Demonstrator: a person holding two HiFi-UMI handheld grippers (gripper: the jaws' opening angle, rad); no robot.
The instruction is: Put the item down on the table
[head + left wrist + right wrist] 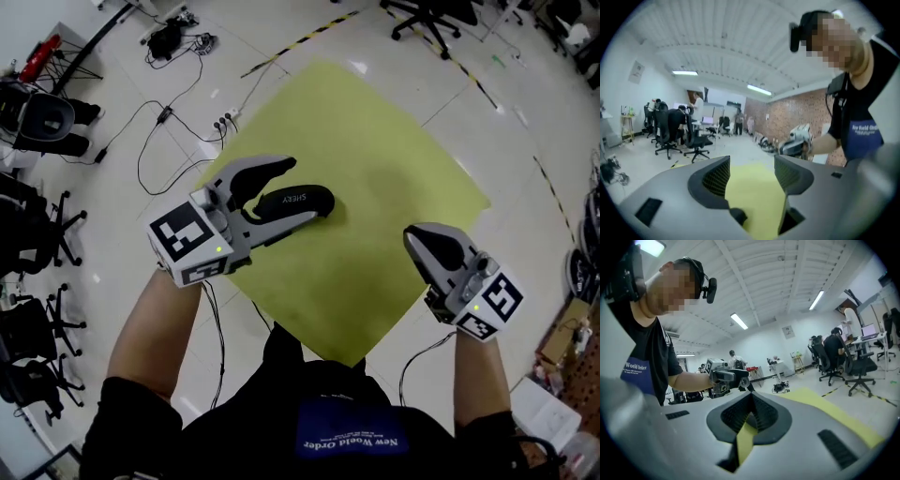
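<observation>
Much bare table (394,159) lies beyond the item (298,201).

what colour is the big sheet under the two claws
Plain yellow-green, no pattern. The sheet shows best in the head view.

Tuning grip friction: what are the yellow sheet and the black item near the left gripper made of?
Yellow sheet: likely matte fabric or felt; no glare, unlike the glossy floor. Black item: maybe rubber or foam; smooth, faint sheen.

Black item (311,199) near end hidden by left hand-held gripper (300,190); possibly slipper.
</observation>
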